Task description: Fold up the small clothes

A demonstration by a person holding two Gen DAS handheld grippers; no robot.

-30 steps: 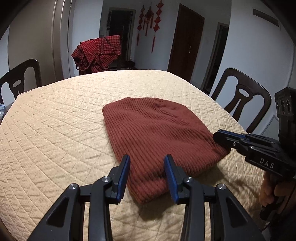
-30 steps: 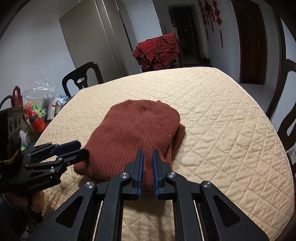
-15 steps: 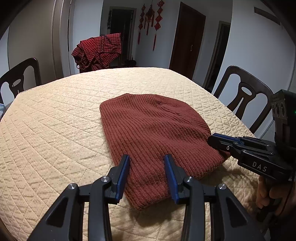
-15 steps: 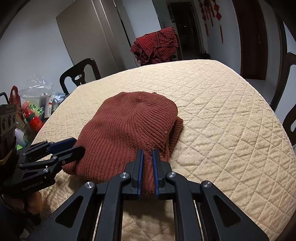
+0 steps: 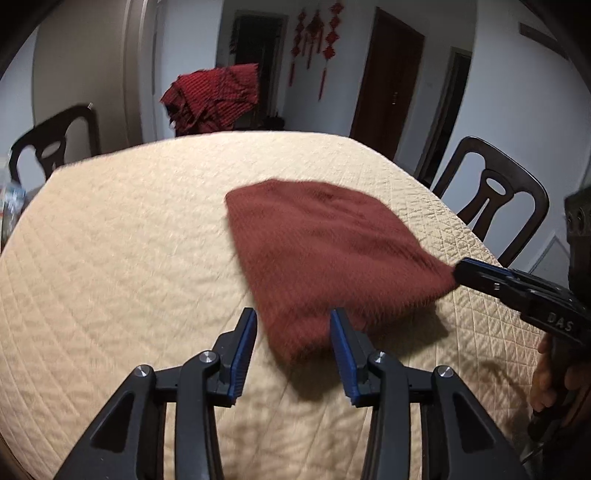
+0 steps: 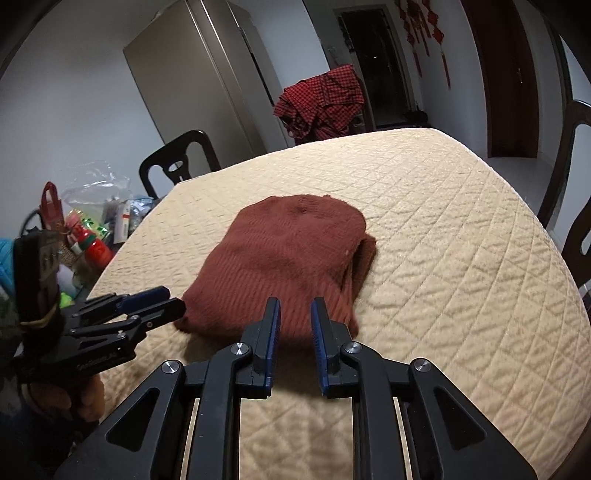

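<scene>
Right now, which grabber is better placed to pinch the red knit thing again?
Probably the left gripper: its open jaws already straddle the near corner of the knit hat. The right gripper has just been opening, letting its edge go.

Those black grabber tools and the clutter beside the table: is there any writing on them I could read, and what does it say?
"DAS": white letters on the side of the right gripper, seen from the left wrist view; they may run on past the frame edge.
Pale lettering on the side of the left gripper: blurred, not readable.
Packets and bottles beside the table: print too small to read.
Red hanging ornaments on the far wall: no writing can be made out.
</scene>
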